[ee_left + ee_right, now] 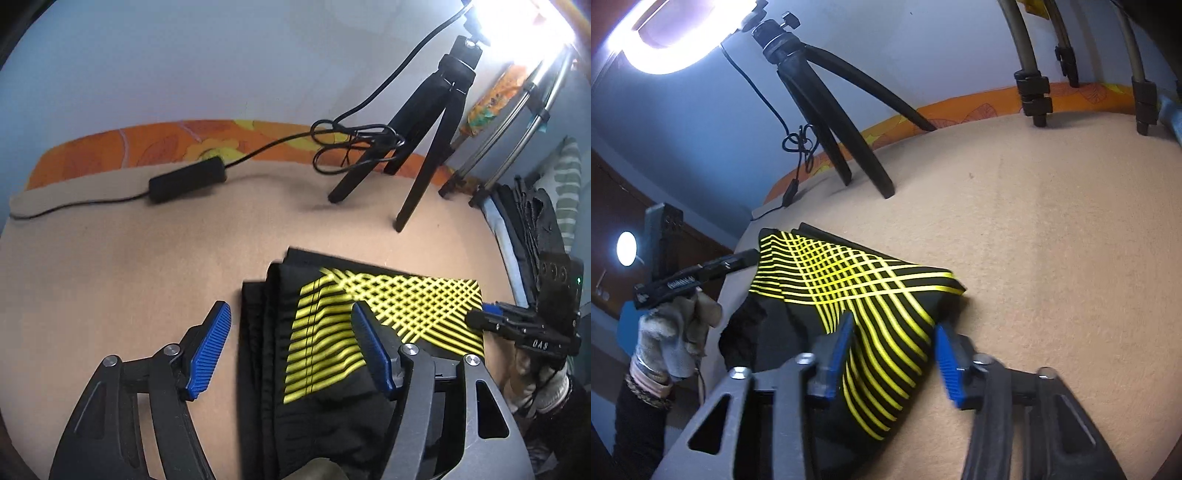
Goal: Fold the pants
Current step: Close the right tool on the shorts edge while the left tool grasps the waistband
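Folded black pants (pixel 332 369) with yellow stripes lie on a tan table (pixel 147 266) between the spread blue fingers (pixel 208 349) of the left gripper (pixel 291 347); a black tripod (pixel 436 122) stands beyond.

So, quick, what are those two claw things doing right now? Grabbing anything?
Left gripper: open, holding nothing, poised over the folded pants.
Right gripper: open, holding nothing, fingers either side of the pants.
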The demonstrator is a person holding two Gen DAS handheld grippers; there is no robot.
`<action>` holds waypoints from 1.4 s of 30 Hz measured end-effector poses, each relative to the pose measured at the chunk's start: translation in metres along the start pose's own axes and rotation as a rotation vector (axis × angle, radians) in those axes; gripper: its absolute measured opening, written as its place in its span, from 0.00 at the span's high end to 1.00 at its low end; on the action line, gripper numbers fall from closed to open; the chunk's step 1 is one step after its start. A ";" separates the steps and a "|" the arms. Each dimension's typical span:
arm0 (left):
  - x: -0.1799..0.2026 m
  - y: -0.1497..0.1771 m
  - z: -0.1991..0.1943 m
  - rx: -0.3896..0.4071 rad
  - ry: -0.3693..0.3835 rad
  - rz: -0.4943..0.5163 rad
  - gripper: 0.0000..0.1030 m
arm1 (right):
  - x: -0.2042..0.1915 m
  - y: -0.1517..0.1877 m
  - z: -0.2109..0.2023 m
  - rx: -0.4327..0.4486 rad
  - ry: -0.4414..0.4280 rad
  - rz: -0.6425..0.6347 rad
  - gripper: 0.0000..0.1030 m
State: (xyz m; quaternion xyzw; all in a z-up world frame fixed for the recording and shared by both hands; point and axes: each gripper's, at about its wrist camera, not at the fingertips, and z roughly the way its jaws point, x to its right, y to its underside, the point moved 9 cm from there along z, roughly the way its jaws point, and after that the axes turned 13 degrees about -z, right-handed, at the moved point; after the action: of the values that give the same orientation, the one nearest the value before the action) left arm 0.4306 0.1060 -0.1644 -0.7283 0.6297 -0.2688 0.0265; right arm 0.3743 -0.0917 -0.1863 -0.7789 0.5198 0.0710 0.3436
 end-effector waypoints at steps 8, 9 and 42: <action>0.010 0.000 0.039 -0.013 -0.059 0.113 0.33 | -0.015 0.008 0.002 -0.023 0.026 -0.125 0.83; 0.013 0.003 0.040 -0.005 -0.077 0.152 0.32 | -0.017 0.009 0.002 -0.026 0.027 -0.139 0.83; 0.071 0.012 0.001 0.261 0.021 0.283 0.85 | -0.044 -0.004 -0.018 0.077 0.060 -0.270 0.93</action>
State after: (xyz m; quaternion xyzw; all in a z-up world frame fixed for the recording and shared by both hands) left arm 0.4249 0.0372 -0.1440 -0.6198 0.6860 -0.3497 0.1518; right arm 0.3539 -0.0684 -0.1499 -0.8298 0.4225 -0.0193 0.3642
